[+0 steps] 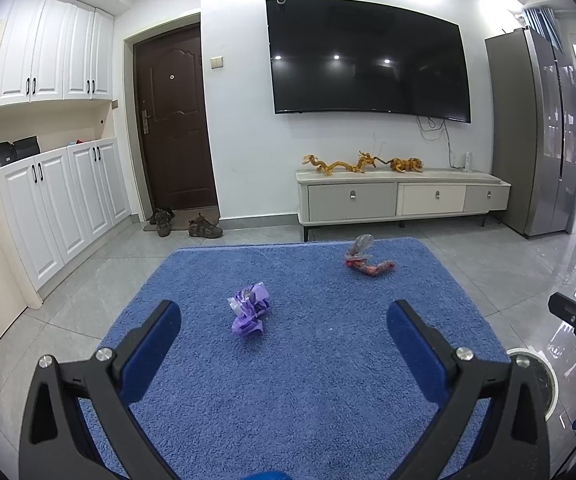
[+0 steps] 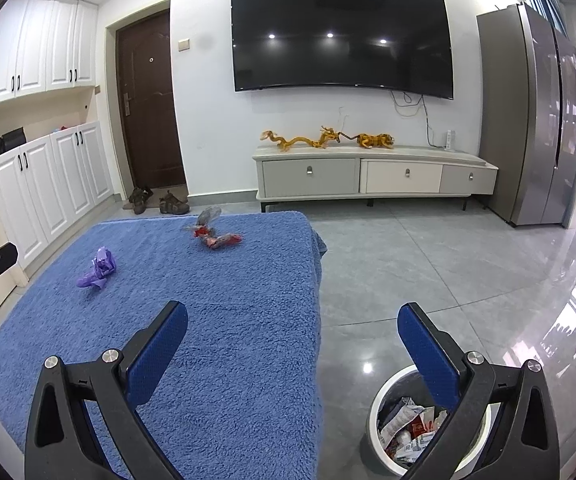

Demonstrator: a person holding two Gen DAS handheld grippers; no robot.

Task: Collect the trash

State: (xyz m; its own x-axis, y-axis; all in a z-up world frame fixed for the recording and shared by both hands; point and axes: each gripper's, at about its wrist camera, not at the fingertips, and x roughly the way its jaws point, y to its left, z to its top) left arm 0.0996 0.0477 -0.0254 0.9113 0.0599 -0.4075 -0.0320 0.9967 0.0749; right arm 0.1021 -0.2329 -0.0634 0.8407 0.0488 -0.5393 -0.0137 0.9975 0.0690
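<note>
Both tools, left (image 1: 284, 320) and right (image 2: 292, 324), gape empty above blue cloth (image 1: 327, 360)

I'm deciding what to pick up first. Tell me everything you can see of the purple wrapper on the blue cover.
The purple wrapper is a crumpled, twisted piece of glossy film, lilac with some white print. It lies loose on the fuzzy blue cover, ahead of the open left claw and nearer than the red wrapper. Only the cover touches it; no claw does.
</note>
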